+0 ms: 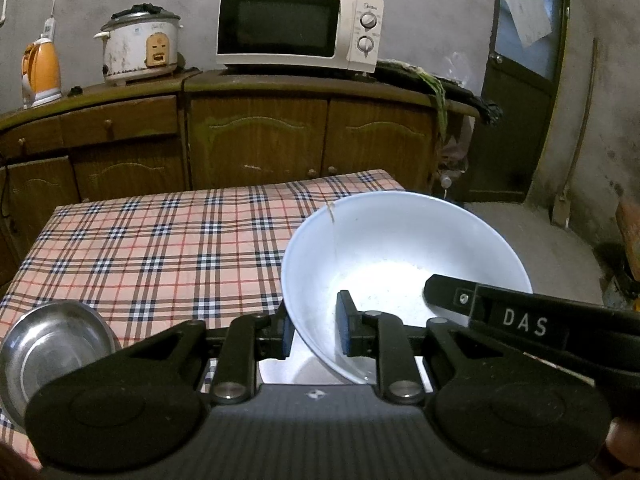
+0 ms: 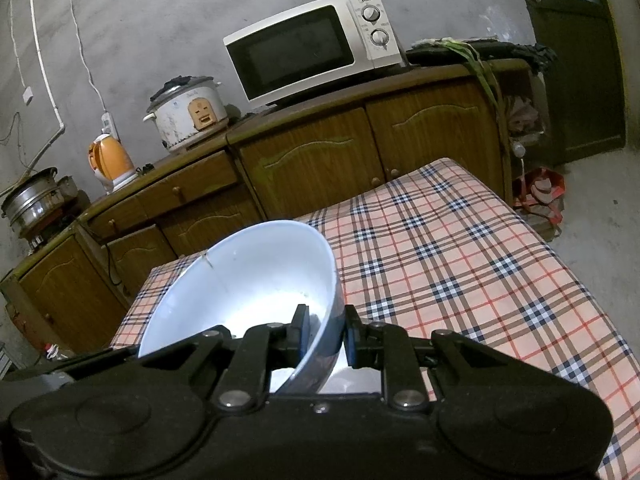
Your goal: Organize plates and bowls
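Note:
A large white bowl (image 1: 400, 248) with a thin crack down its wall is held above the plaid-covered table (image 1: 160, 232). My left gripper (image 1: 314, 326) is shut on its left rim, one pad outside and one inside. My right gripper (image 2: 326, 336) is shut on the bowl's (image 2: 248, 276) right rim; its black finger also shows inside the bowl in the left wrist view (image 1: 452, 294). A small steel bowl (image 1: 52, 348) sits on the table at the lower left of the left wrist view.
A wooden cabinet (image 1: 256, 136) stands behind the table with a microwave (image 1: 296, 26), a rice cooker (image 1: 140, 44) and an orange kettle (image 1: 40, 70). A dark door (image 1: 520, 80) and concrete floor lie to the right. Steel pots (image 2: 32, 200) stand far left.

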The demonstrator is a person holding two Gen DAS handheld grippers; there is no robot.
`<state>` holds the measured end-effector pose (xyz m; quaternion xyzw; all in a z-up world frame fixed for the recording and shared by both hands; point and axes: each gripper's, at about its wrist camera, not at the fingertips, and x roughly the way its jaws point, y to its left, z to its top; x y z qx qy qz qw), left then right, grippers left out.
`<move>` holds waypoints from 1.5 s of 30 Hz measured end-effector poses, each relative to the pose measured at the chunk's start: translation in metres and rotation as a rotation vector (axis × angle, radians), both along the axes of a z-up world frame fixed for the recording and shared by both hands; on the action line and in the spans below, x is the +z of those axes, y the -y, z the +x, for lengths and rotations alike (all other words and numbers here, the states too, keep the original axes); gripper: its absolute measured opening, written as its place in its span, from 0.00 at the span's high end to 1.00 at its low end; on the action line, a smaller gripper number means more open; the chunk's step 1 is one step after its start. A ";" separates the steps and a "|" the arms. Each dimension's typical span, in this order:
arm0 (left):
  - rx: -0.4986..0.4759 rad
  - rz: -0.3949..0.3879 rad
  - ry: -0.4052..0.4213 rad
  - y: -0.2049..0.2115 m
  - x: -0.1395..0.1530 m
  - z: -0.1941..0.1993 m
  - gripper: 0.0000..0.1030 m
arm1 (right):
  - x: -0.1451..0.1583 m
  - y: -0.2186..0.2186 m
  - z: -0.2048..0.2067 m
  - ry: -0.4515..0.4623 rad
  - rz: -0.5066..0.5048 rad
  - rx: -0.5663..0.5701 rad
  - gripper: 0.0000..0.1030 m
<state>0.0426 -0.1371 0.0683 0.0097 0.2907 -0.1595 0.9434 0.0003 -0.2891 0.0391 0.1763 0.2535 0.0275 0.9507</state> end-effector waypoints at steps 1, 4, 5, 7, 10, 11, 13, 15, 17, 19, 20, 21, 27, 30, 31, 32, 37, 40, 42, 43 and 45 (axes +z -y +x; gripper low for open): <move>0.000 0.001 -0.001 0.000 0.000 0.000 0.79 | -0.002 0.000 -0.002 -0.001 0.000 0.000 0.77; -0.001 0.001 -0.006 0.001 -0.001 0.000 0.79 | -0.002 0.000 -0.002 -0.007 0.002 0.000 0.77; -0.002 0.001 -0.008 0.001 -0.002 0.001 0.79 | 0.000 0.000 0.001 -0.010 0.002 -0.001 0.77; -0.002 0.003 -0.010 0.001 -0.003 0.001 0.79 | 0.000 0.000 0.002 -0.014 0.003 -0.001 0.77; -0.002 0.005 -0.015 0.003 -0.004 0.001 0.79 | -0.001 0.000 0.002 -0.021 0.005 -0.001 0.77; -0.002 0.005 -0.017 0.003 -0.005 0.002 0.79 | -0.001 0.000 0.002 -0.023 0.006 -0.001 0.77; -0.002 0.005 -0.020 0.004 -0.006 0.002 0.79 | -0.001 0.000 0.003 -0.027 0.007 -0.002 0.77; -0.002 0.006 -0.023 0.004 -0.006 0.003 0.79 | -0.002 0.000 0.004 -0.030 0.007 -0.001 0.77; -0.003 0.005 -0.025 0.004 -0.008 0.003 0.79 | -0.002 0.000 0.003 -0.033 0.008 -0.003 0.77; -0.003 0.006 -0.028 0.004 -0.008 0.003 0.79 | -0.003 -0.001 0.003 -0.035 0.008 -0.003 0.77; -0.003 0.007 -0.029 0.004 -0.008 0.004 0.79 | -0.003 -0.001 0.004 -0.038 0.008 -0.002 0.77; -0.003 0.007 -0.031 0.003 -0.009 0.004 0.79 | -0.004 -0.001 0.004 -0.040 0.007 -0.002 0.77; -0.004 0.009 -0.041 0.004 -0.013 0.004 0.79 | -0.007 -0.001 0.004 -0.051 0.010 -0.001 0.77; -0.005 0.010 -0.047 0.004 -0.014 0.005 0.79 | -0.008 -0.001 0.004 -0.058 0.011 0.000 0.77; -0.005 0.011 -0.048 0.004 -0.015 0.005 0.79 | -0.009 -0.001 0.005 -0.060 0.011 -0.001 0.77; -0.005 0.012 -0.050 0.004 -0.016 0.005 0.79 | -0.010 -0.001 0.005 -0.062 0.011 0.000 0.77; -0.007 0.014 -0.057 0.004 -0.019 0.005 0.79 | -0.012 0.000 0.005 -0.072 0.013 0.000 0.77; -0.009 0.016 -0.061 0.004 -0.020 0.005 0.79 | -0.013 0.000 0.006 -0.075 0.014 -0.001 0.77; -0.009 0.018 -0.063 0.004 -0.020 0.006 0.79 | -0.015 0.000 0.006 -0.078 0.013 0.000 0.77; -0.009 0.018 -0.065 0.004 -0.021 0.006 0.79 | -0.016 0.001 0.006 -0.080 0.014 0.000 0.77; -0.010 0.020 -0.068 0.005 -0.022 0.006 0.79 | -0.017 0.001 0.006 -0.084 0.013 0.000 0.77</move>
